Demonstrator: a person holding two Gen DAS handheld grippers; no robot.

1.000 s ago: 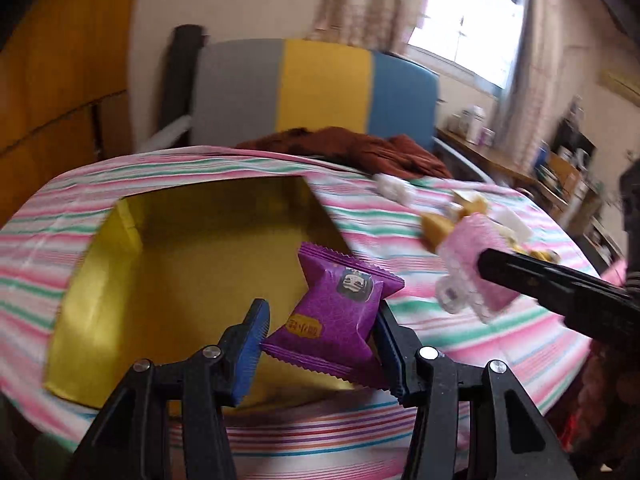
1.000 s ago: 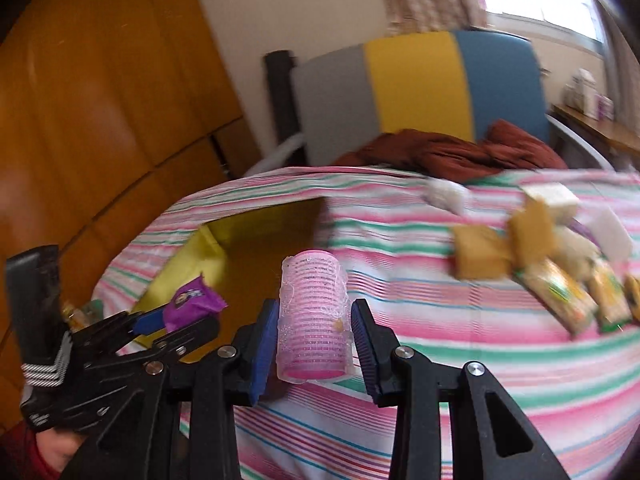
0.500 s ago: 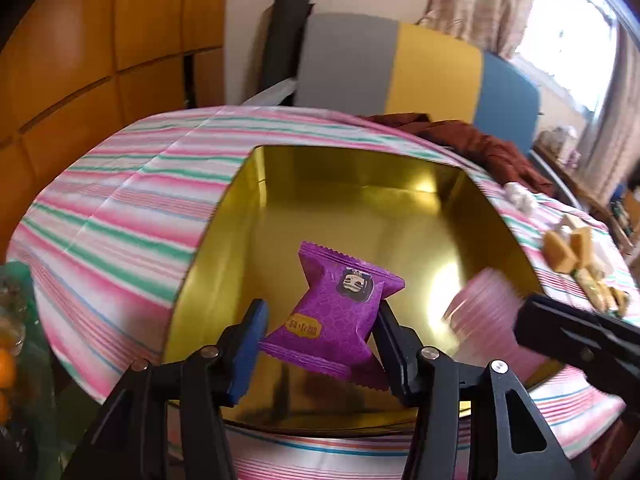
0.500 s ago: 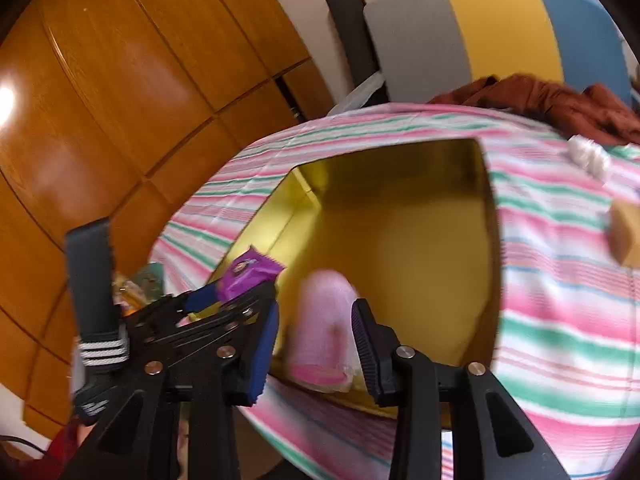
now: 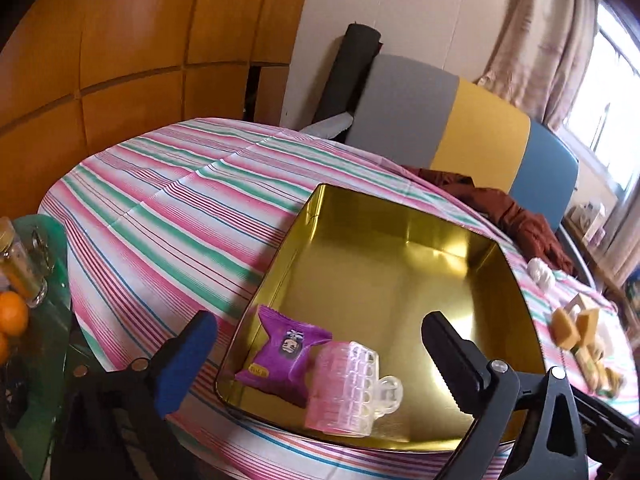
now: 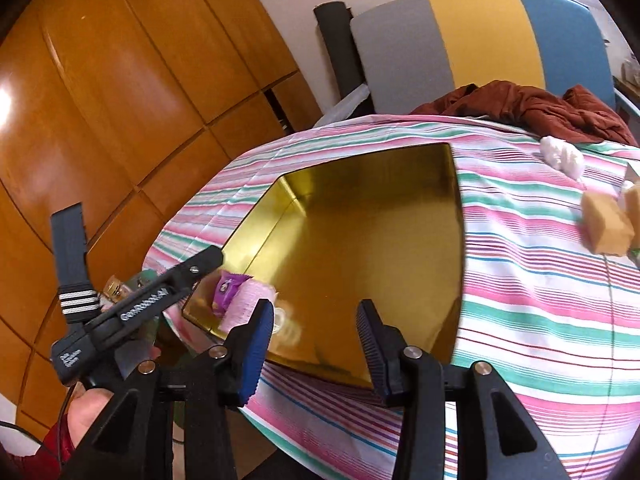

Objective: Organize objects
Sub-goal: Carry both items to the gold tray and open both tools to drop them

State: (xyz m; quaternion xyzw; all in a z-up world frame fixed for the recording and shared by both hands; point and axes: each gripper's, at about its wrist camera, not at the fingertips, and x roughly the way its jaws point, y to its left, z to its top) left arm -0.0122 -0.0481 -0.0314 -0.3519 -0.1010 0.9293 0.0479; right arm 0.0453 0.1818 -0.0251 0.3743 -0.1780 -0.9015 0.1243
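Now sitting across most of both views: a striped tablecloth [image 5: 168,208], and on it a gold tin [image 5: 400,280], open-topped and shallow. Behind, standing close to the table edge, a grey-yellow-blue chair back [image 5: 460,120] with a rust-brown cloth [image 5: 516,216] heaped below it.

Inside the tin, at its near corner, lying side by side and touching: a purple snack packet [image 5: 286,350] and a pink hair roller [image 5: 344,390] with its clear clip sticking out. Both resting on the tin floor, neither pinched by anything. Just a moment back, each being carried between pads; now both dropped in, so two items seemingly being ticked off the sorting.

Left gripper [image 5: 320,356] having just been opening and now standing spread as wide as can be, blue pad on one side, black on the other, the packet lying free beyond the gap. Right gripper [image 6: 316,340] also having just been opening, standing moderately parted with only bare tin showing between its pads, the roller off to its left, clear of them.

Still waiting on the cloth, well apart from the tin: tan sponge blocks [image 6: 606,224], a white wad [image 6: 560,156] and small wrapped snacks [image 5: 596,364], so probably plenty left to collect.

Showing only from the left wrist: the two items sharply, plus a glass jar [image 5: 16,264] and an orange [image 5: 12,316] on a green side surface. Showing only from the right wrist: the left gripper from outside, a hand [image 6: 90,412] beneath it, and the roller merely as a pink blur.
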